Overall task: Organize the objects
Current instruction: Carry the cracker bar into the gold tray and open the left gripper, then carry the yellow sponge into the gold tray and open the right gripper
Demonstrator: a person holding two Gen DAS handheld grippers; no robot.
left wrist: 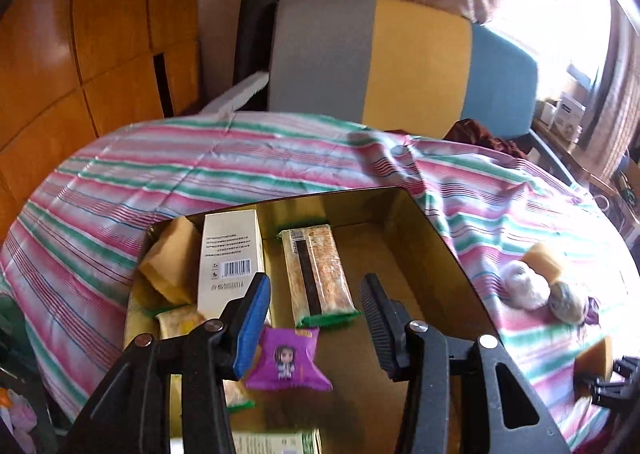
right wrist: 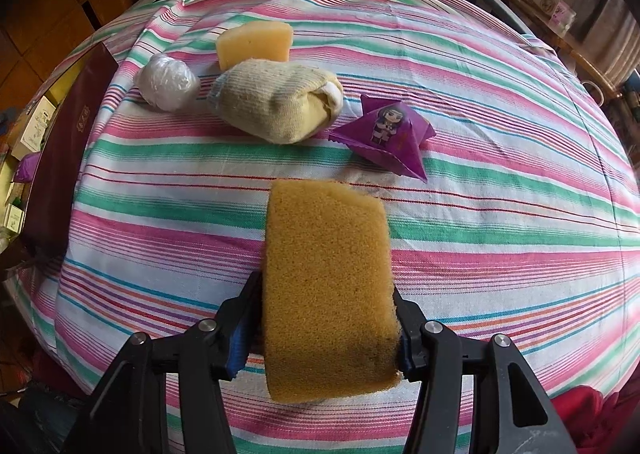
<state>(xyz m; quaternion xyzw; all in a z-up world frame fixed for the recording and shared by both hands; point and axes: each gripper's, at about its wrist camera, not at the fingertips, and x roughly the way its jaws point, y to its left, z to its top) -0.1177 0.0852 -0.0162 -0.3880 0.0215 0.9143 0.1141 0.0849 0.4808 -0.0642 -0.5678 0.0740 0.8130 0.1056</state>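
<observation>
My left gripper (left wrist: 316,294) is open and empty above the gold-lined box (left wrist: 416,213). Below it in the box lie a purple snack packet (left wrist: 288,362), a long green-edged snack bar (left wrist: 318,274), a white carton (left wrist: 230,250) and a tan sponge (left wrist: 170,258). My right gripper (right wrist: 324,318) is shut on a brown sponge (right wrist: 328,286), held over the striped cloth. Ahead of it lie a second purple packet (right wrist: 386,129), a rolled sock (right wrist: 276,101), a white wrapped ball (right wrist: 166,81) and a pale yellow sponge (right wrist: 254,43).
The box's dark red side (right wrist: 64,157) stands at the left edge of the right wrist view. A striped cloth (right wrist: 480,213) covers the round table. A grey, yellow and blue chair (left wrist: 400,57) stands behind it, with a wooden wall (left wrist: 80,33) to the left.
</observation>
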